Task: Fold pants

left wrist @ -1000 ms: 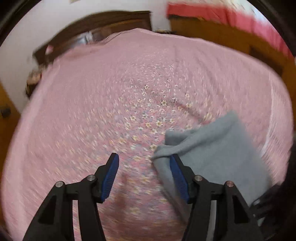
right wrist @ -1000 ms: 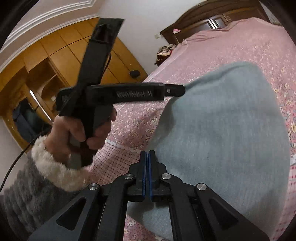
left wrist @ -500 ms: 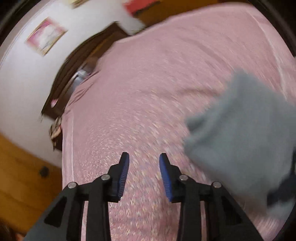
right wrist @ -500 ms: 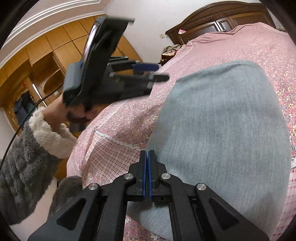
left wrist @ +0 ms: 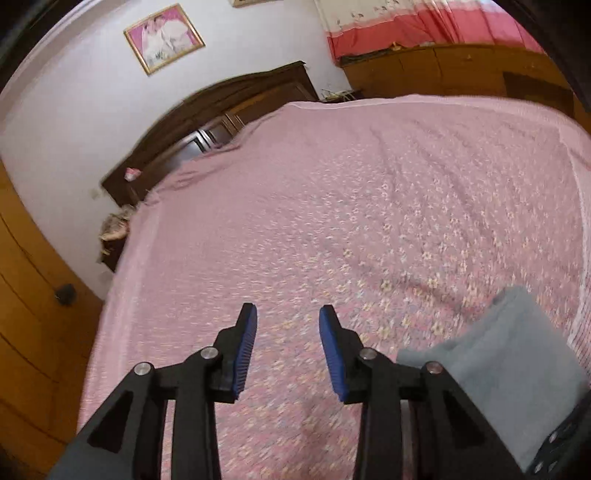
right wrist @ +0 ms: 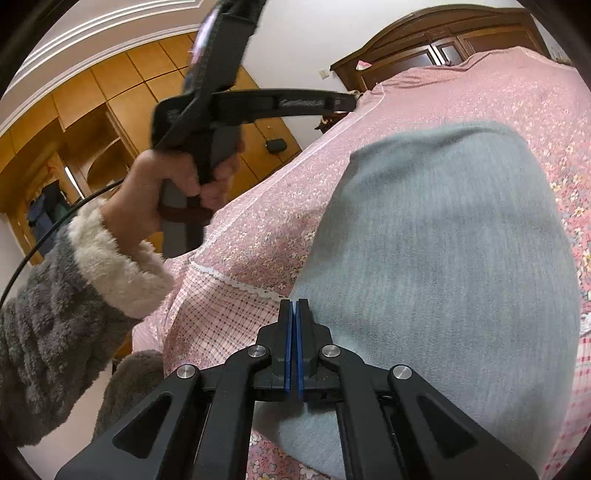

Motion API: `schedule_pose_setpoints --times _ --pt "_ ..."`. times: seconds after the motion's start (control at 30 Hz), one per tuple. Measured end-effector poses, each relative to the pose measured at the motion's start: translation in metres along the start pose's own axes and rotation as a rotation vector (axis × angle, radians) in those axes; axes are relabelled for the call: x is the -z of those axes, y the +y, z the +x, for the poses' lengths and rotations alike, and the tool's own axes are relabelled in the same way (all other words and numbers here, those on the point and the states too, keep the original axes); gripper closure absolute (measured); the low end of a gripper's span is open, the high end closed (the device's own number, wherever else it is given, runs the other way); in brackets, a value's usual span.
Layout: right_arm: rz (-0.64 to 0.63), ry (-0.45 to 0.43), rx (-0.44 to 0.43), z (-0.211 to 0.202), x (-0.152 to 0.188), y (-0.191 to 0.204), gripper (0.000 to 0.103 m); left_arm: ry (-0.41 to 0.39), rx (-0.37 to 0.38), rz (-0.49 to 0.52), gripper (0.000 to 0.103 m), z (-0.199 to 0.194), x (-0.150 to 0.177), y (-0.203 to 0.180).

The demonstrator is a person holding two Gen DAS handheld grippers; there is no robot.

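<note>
The gray pants [right wrist: 436, 266] lie folded on the pink bed [left wrist: 332, 206], at 4 o'clock from the empty, opening left tongs [left wrist: 288, 350]; the right tongs [right wrist: 294, 347], pressed together, should pat them flat gently.

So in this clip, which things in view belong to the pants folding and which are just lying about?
Job:
- grey pants, folded on the pink bedspread
- left gripper, jaws opening, nothing between them
- right gripper, shut

Lying about:
- framed picture
- wooden headboard
- red curtain
- wardrobe
</note>
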State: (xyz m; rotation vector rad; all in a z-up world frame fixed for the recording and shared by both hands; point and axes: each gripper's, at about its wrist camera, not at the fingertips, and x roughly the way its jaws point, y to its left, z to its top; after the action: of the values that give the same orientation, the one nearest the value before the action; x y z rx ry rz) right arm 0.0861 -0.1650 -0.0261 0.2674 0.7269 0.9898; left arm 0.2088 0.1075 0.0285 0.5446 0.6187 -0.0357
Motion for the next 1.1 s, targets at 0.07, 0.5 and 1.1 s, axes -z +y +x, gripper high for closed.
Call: schedule_pose_setpoints --times 0.07,0.5,1.1 --pt "-0.042 -0.089 0.096 -0.020 0.002 0.016 0.094 0.011 -0.041 0.038 0.058 -0.021 0.008 -0.010" --pt "0.137 -0.211 0.203 -0.131 0.059 0.015 0.053 0.150 0.251 -0.368 0.031 -0.138 0.121 -0.065" --pt "0.239 -0.136 0.228 -0.118 0.068 -0.006 0.053 0.380 0.777 -0.924 0.068 -0.110 0.162 -0.063"
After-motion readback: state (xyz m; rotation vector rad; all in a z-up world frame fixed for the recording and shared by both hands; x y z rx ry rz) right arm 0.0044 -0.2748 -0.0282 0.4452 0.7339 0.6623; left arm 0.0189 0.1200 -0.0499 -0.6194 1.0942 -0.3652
